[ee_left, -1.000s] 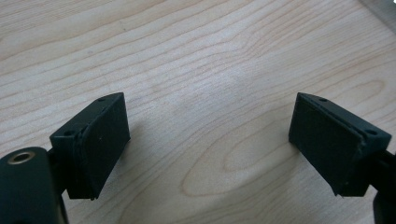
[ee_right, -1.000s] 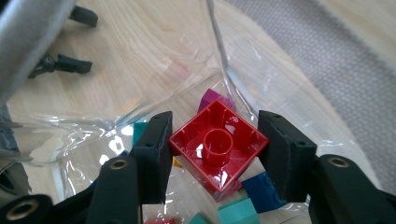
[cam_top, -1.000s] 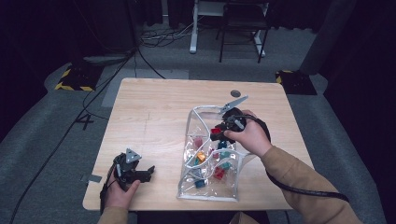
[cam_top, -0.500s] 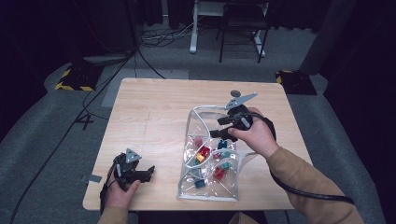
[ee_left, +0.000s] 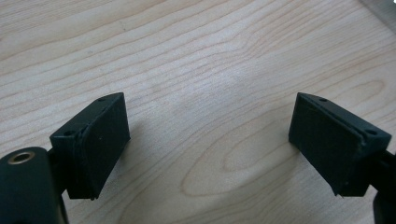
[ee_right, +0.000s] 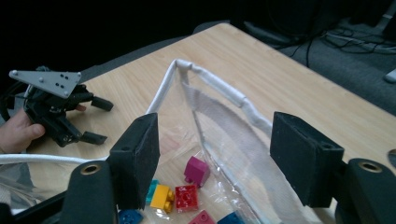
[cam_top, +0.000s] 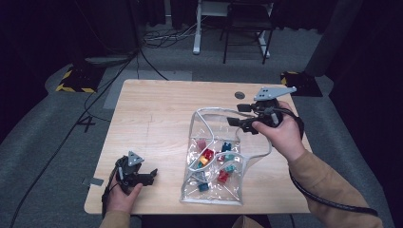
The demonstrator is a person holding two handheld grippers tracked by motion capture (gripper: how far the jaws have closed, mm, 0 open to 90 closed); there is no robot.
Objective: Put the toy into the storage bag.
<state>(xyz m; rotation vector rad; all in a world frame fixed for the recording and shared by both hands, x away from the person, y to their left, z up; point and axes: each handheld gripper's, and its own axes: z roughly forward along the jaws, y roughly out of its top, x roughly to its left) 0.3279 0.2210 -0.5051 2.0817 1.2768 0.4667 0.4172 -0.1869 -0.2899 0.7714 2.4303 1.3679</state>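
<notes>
Clear plastic, the pouch (cam_top: 214,161) is lying on the wooden tabletop (cam_top: 157,114) right of centre, coloured blocks (cam_top: 214,159) sitting inside it. Since a second ago you are lifting your right gripper (cam_top: 240,115) up and back from the blocks, out past the pouch's far white-corded rim, and its jaws have just been opening. They are now standing wide apart, gripping nothing, with the pouch mouth below and beyond them. Your left gripper (cam_top: 151,176) is keeping to the near left corner, jaws spread over bare wood, well apart from the pouch.
</notes>
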